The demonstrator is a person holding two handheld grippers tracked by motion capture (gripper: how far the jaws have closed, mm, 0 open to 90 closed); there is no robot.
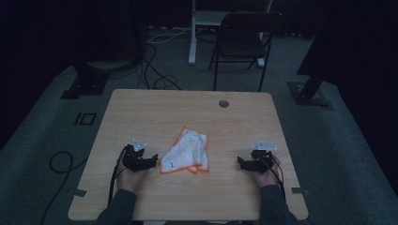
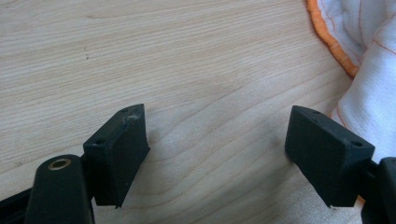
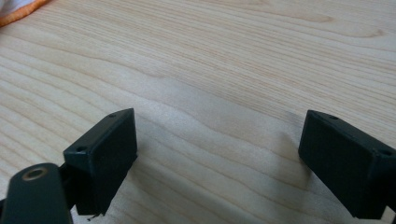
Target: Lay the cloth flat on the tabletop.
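Crumpled white cloth (image 1: 186,152) lower centre of bench (image 1: 141,108). Left gripper (image 1: 149,161) just beside it, right gripper (image 1: 241,164) apart; both gaping, empty. Probably pre-grasp; next, pinch orange hem.

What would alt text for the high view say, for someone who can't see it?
A crumpled white cloth with an orange hem lies on a light wooden table, between a person's two hand-held black grippers. The left gripper sits close beside the cloth, the right gripper farther off; both are open and hold nothing. A black folding chair stands behind.
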